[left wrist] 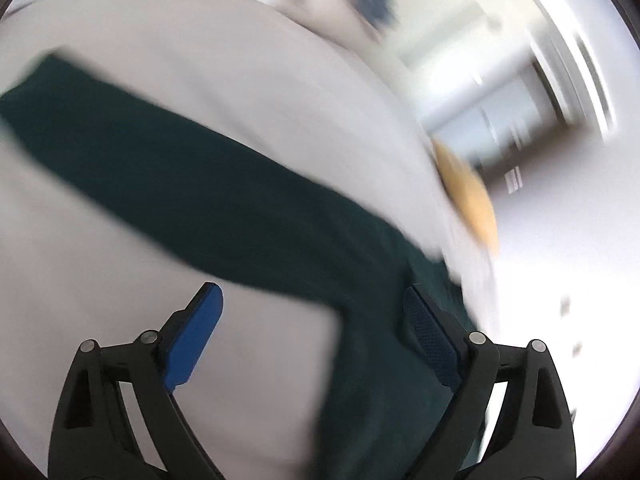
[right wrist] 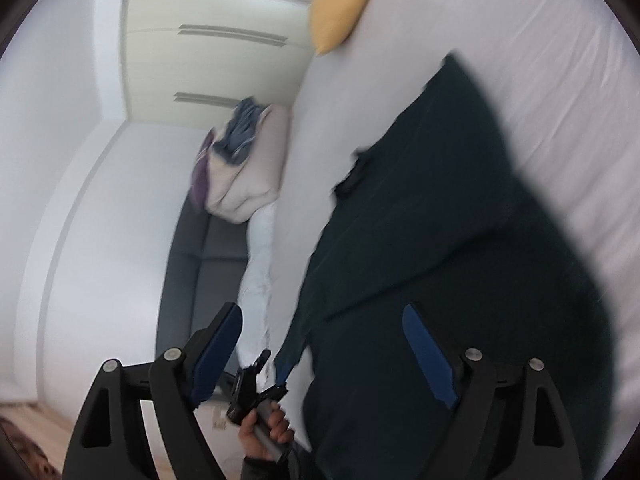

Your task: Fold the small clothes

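- Your left gripper (left wrist: 312,320) stands wide open with nothing between its blue pads; the dark green soft cloth garment (left wrist: 192,184) lies beneath and ahead of it, and neither pad presses on it.
- Your right gripper (right wrist: 324,344) is likewise spread wide and holds nothing; the garment's near edge runs under the gap between its fingers.
- The garment lies flat on the white bed sheet (left wrist: 240,64). In the left wrist view a long band of it runs from just ahead of the left gripper up and away to the left, and a second part drops toward the bottom of the picture beside the right-hand finger.
- In the right wrist view the garment (right wrist: 460,220) spreads ahead and right of the right gripper, broad and layered, one straight folded edge crossing it.
- Judgement: both grippers are near the cloth, the left directly over the narrow band. That band's far end lies well apart from it, so a fold along the long axis calls for a reach up-left.
- The cloth looks matte and limp and should drape; the sheet is smooth, faintly creased.
- A yellow rounded cushion (right wrist: 344,4) sits beyond the garment at the bed's edge.
- Both views are motion-blurred; seams and garment type cannot be told.
- A hand (right wrist: 268,428) gripping a black handle shows below the right gripper.
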### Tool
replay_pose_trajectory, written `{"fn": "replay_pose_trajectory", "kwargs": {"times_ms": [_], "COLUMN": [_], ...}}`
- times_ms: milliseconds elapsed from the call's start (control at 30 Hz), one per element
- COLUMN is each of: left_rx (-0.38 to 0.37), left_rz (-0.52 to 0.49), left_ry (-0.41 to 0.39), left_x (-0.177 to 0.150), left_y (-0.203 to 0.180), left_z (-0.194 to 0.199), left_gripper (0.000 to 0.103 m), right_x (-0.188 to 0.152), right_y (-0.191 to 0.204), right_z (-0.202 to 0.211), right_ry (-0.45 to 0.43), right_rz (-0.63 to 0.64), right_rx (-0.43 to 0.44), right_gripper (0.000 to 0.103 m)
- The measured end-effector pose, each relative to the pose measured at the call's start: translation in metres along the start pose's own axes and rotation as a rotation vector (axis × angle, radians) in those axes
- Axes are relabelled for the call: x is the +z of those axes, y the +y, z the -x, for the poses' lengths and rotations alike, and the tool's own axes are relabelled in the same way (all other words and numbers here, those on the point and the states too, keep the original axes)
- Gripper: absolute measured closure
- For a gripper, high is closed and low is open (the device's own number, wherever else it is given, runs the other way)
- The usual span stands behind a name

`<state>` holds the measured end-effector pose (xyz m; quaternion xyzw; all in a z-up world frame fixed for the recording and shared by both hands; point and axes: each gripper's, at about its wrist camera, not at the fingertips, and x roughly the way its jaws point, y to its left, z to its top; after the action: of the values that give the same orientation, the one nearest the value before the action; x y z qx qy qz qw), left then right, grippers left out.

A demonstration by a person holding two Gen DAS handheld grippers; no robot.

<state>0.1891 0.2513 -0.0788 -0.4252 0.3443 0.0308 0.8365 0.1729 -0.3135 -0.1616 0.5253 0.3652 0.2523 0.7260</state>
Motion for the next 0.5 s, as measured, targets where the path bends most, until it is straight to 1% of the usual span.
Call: {"fn": "replay_pose_trajectory", "kwargs": {"times_ms": [33, 100, 200, 267, 333, 433, 500], "left_rx": [-0.016, -0.049, -0.086, -0.127, -0.145, -0.132, -0.117], "left_rz": [0.061, 0.233, 0.371, 0.461, 0.505, 0.549, 0.572], "left_ry": [-0.011, -0.061, -0.122, -0.147, -0.159, -0.17, -0.177], "left_x": [0.007, 0.024, 0.042, 0.05, 0.058, 0.073, 0.079], "left_y": [0.018, 0.064, 0.108, 0.129, 0.138, 0.152, 0.154], "left_z": [0.007, 0.028, 0.047, 0.052, 0.051, 0.049, 0.045], "left_gripper": [0.011, 0.011, 0.011, 0.011, 0.011, 0.011, 0.011], "right_x": [-0.01, -0.023, -0.038, -0.048, -0.055, -0.068, -0.073], "right_y": [0.005, 0.014, 0.027, 0.034, 0.04, 0.043, 0.04], "right_z": [-0.008, -0.023, -0.045, -0.06, -0.073, -0.09, -0.099], "right_ry": [0.018, 0.046, 0.084, 0.107, 0.125, 0.148, 0.169], "right_rz": [0.003, 0.009, 0.022, 0.032, 0.048, 0.061, 0.058], "right_rx": [0.02, 0.037, 0.038, 0.029, 0.013, -0.016, -0.036], "right_gripper": [0.017, 0.017, 0.017, 0.017, 0.017, 0.017, 0.017]}}
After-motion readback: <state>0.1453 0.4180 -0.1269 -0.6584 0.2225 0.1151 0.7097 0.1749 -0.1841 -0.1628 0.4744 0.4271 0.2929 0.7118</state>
